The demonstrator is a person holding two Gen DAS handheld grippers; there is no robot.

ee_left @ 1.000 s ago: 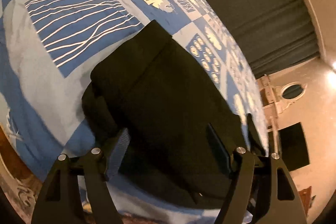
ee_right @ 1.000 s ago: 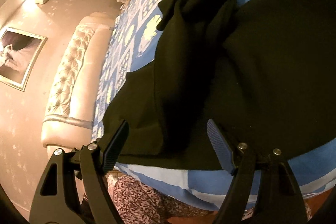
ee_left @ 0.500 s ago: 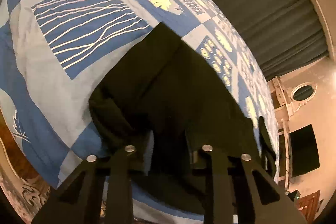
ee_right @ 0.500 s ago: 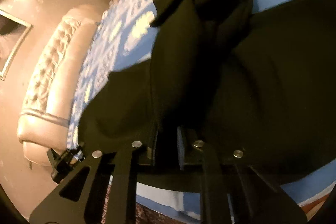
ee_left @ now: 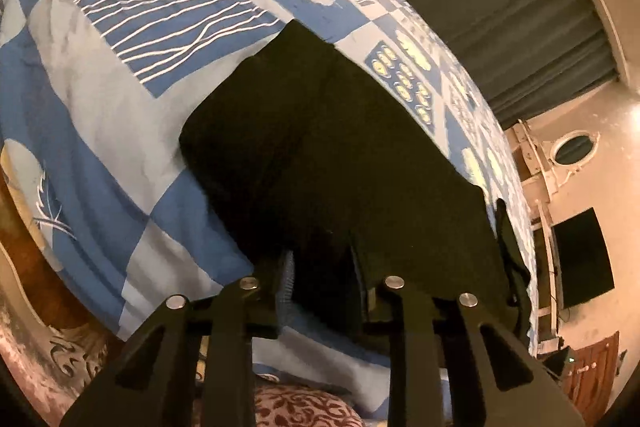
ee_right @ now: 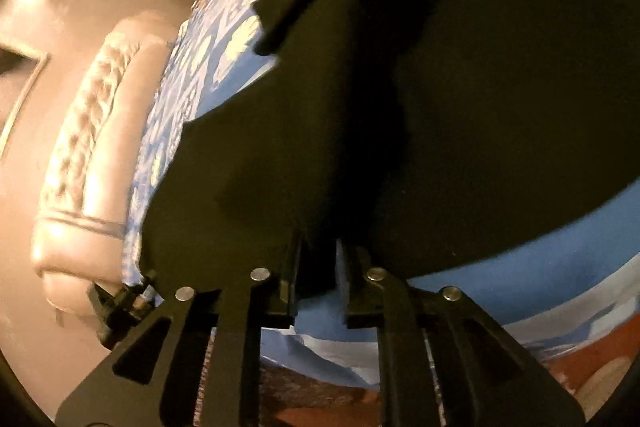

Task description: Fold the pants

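Observation:
Black pants (ee_left: pixel 340 147) lie on a blue patterned bedspread (ee_left: pixel 120 67), their near edge at the bed's front. My left gripper (ee_left: pixel 322 267) pinches that near edge: dark cloth fills the narrow gap between its pads, and the jaws are opening slightly. In the right wrist view the pants (ee_right: pixel 440 107) bunch into a raised fold. My right gripper (ee_right: pixel 320 259) holds their near edge, lifted a little off the bedspread (ee_right: pixel 520 287), with cloth between the pads as the jaws ease open. The far end of the pants is out of sight.
A padded cream headboard (ee_right: pixel 80 147) stands at the left of the bed. Dark curtains (ee_left: pixel 500 7), an oval mirror (ee_left: pixel 572 149) and a black screen (ee_left: pixel 580 259) line the far wall. A red patterned cloth (ee_left: pixel 304 407) shows below the bed's front edge.
Both grippers went from wide open to closed on the pants' near edge. The right one has since pulled the cloth up and toward the camera.

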